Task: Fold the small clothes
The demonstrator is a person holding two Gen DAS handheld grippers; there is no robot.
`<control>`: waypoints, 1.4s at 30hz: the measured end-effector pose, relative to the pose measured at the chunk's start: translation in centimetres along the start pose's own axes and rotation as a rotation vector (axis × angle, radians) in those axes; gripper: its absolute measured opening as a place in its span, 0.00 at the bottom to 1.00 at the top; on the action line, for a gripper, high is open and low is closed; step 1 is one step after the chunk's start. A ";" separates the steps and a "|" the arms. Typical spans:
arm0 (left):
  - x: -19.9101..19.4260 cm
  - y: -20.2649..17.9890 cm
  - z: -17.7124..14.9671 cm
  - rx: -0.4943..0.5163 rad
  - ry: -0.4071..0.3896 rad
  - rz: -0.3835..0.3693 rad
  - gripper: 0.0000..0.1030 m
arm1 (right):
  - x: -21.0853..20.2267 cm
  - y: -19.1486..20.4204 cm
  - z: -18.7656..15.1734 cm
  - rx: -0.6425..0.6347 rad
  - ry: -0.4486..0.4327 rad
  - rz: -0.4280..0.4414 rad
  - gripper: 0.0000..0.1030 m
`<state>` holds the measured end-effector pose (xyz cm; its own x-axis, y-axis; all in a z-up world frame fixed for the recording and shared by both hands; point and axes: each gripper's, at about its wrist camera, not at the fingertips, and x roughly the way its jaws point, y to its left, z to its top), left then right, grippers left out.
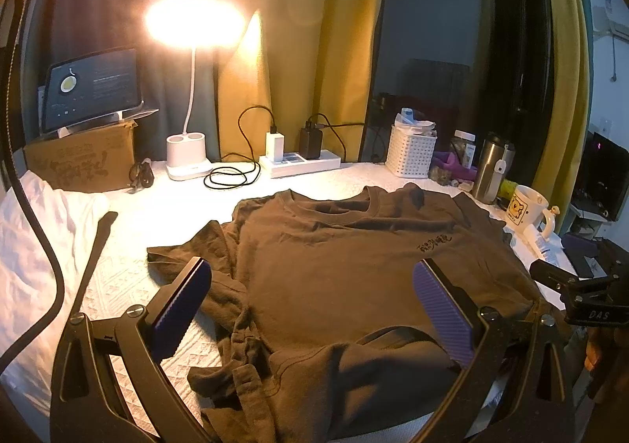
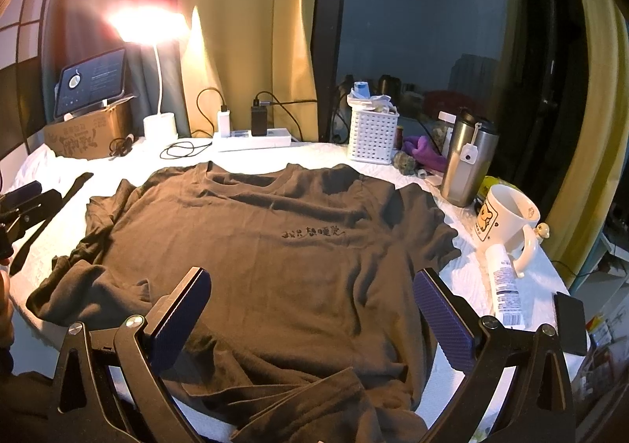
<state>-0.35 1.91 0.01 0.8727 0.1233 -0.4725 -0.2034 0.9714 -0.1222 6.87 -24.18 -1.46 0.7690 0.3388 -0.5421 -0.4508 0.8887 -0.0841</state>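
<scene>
With both the left gripper (image 1: 310,309) and right gripper (image 2: 310,309) held wide open and empty over the brown T-shirt (image 2: 275,246) spread mid-bench, the mug (image 2: 507,218) at 3 o'clock could be toppled by a swung sleeve.

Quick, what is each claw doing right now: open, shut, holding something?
Left gripper: open, holding nothing, above the shirt.
Right gripper: open, holding nothing.

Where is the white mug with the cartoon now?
In the right wrist view, the white mug stands at the right, beside the steel tumbler, past the brown T-shirt's sleeve.
</scene>
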 end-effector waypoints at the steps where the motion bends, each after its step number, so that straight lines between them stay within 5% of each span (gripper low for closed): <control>1: 0.1 -0.1 0.1 0.001 0.003 0.000 0.98 | 0.0 0.0 0.0 0.001 0.000 0.002 1.00; 9: 1.9 -0.9 0.6 0.007 0.039 -0.002 0.98 | 0.9 -0.1 -0.3 0.017 0.032 0.002 1.00; 42: 12.8 -5.1 3.9 0.010 0.206 0.017 0.98 | 10.8 -11.8 3.1 0.127 0.178 -0.066 1.00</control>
<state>13.61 -0.67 -2.01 0.7597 0.0971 -0.6430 -0.2125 0.9716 -0.1044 21.84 -30.08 -3.74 0.6979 0.2286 -0.6787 -0.3329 0.9426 -0.0248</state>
